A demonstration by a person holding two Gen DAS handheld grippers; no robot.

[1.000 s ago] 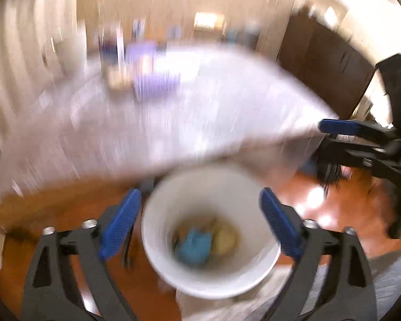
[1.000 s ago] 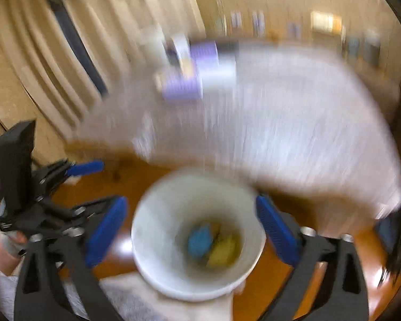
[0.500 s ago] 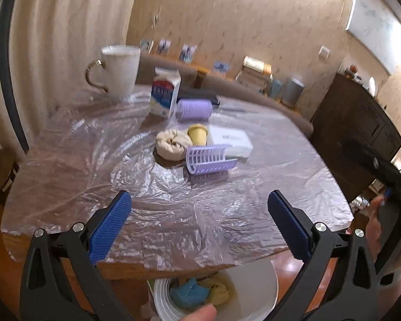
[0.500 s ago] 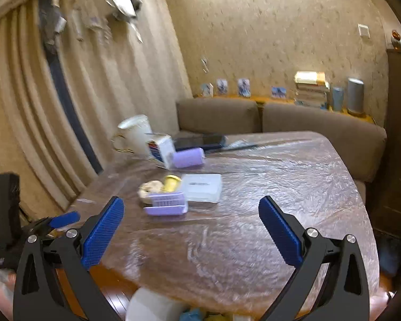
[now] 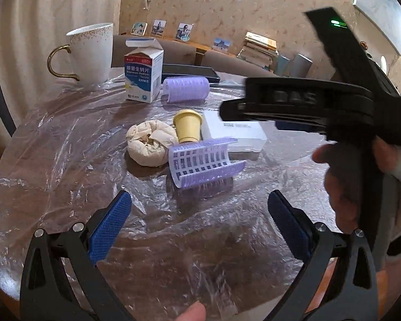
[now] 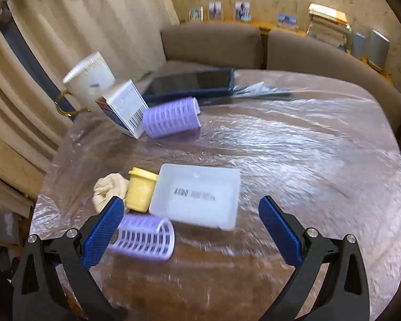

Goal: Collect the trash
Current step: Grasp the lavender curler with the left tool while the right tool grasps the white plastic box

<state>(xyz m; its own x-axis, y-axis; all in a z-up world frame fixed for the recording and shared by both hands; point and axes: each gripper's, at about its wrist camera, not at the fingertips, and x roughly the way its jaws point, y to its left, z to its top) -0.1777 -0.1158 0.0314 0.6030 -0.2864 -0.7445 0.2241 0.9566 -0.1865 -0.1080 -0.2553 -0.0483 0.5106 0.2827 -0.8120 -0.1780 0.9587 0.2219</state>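
A crumpled cream paper wad [image 5: 150,144] [image 6: 109,187] lies mid-table beside a small yellow cup [image 5: 187,125] [image 6: 142,189]. In front of them lies an opened purple hair roller [image 5: 204,161] [image 6: 144,236], and behind them a flat white plastic box [image 5: 234,133] [image 6: 197,196]. My left gripper [image 5: 200,224] hovers open over the near table, short of the roller, with nothing between its fingers. My right gripper [image 6: 191,230] is open above the white box. Seen from the left wrist, the right gripper's black body [image 5: 320,107] crosses above the white box, held by a hand [image 5: 344,182].
At the back stand a white mug with a gold handle [image 5: 89,53] [image 6: 89,80], a medicine carton [image 5: 144,72] [image 6: 124,108], a whole purple roller [image 5: 186,89] [image 6: 171,116] and a dark tablet [image 6: 192,81]. Clear plastic film covers the round table [image 5: 53,187]. A sofa [image 6: 320,61] runs behind.
Both grippers rose from above the white floor bin to table height and moved in toward the clutter. The right gripper now reaches over the white box. The bin has left view.
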